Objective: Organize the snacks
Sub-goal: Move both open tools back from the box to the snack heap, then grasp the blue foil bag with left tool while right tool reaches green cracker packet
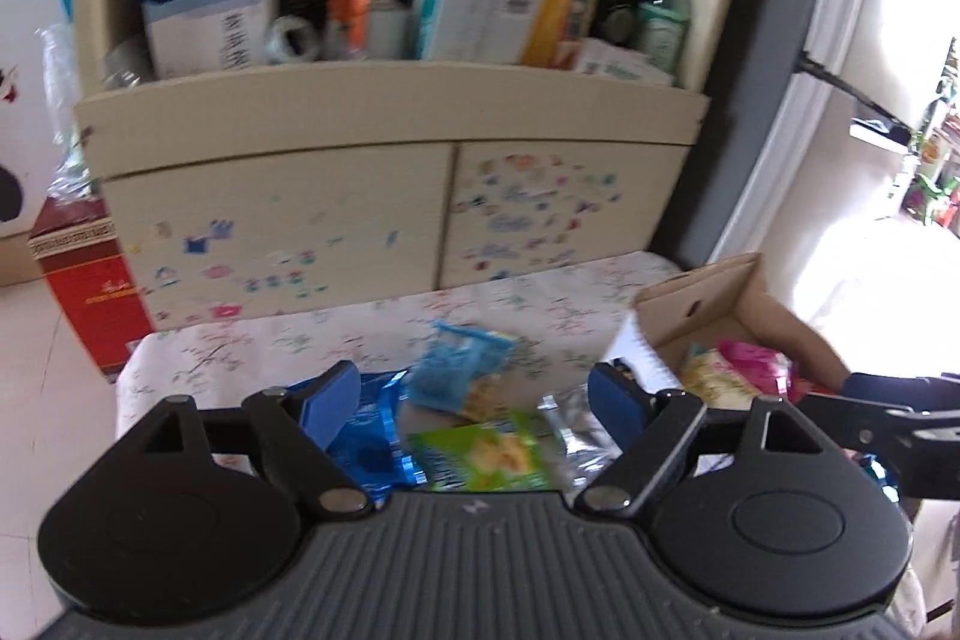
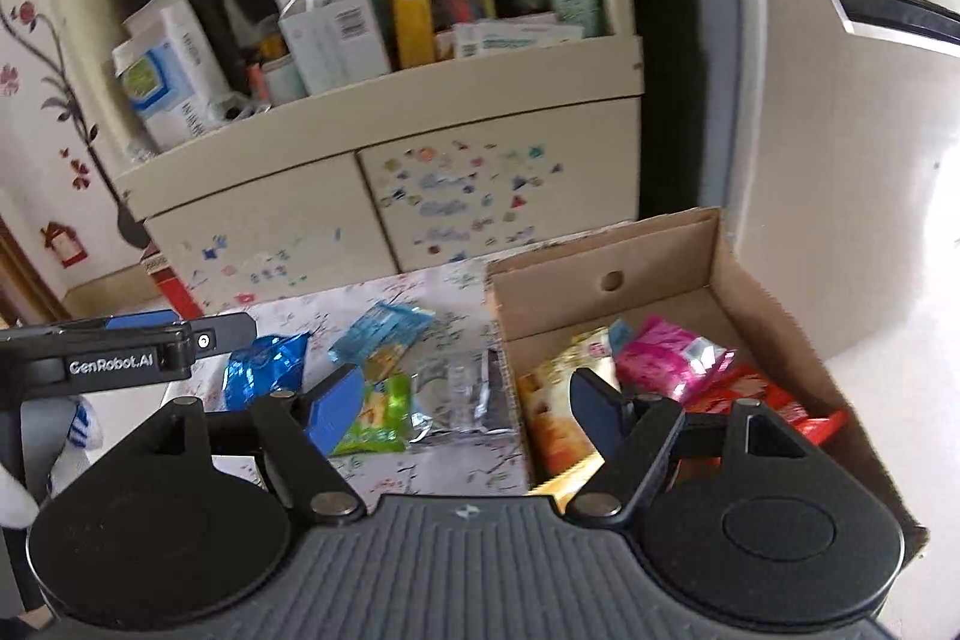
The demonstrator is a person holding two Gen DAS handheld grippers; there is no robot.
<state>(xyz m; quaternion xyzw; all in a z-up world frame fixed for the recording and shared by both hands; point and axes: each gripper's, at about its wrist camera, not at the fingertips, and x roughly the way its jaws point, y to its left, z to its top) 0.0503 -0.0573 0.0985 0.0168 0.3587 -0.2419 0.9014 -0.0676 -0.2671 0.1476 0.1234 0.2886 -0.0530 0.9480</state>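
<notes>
between our left gripper (image 1: 474, 394) fingers, jaws spread wide and gripping nothing, sit the green snack pack (image 1: 489, 451) and dark blue pack (image 1: 369, 436) on the floral tablecloth (image 1: 336, 334). right gripper (image 2: 468, 406) likewise wide and empty, straddling the silver pouch (image 2: 462, 394) and the cardboard box (image 2: 606, 250) wall. we judge we're between picks: box already has the pink pack (image 2: 672, 358) and probably three others, blur makes the count shaky. next move: drop left onto green, pinch its edge, carry to the box. both tools pitched down-forward. light blue pack (image 1: 462, 370) lies further back.
</notes>
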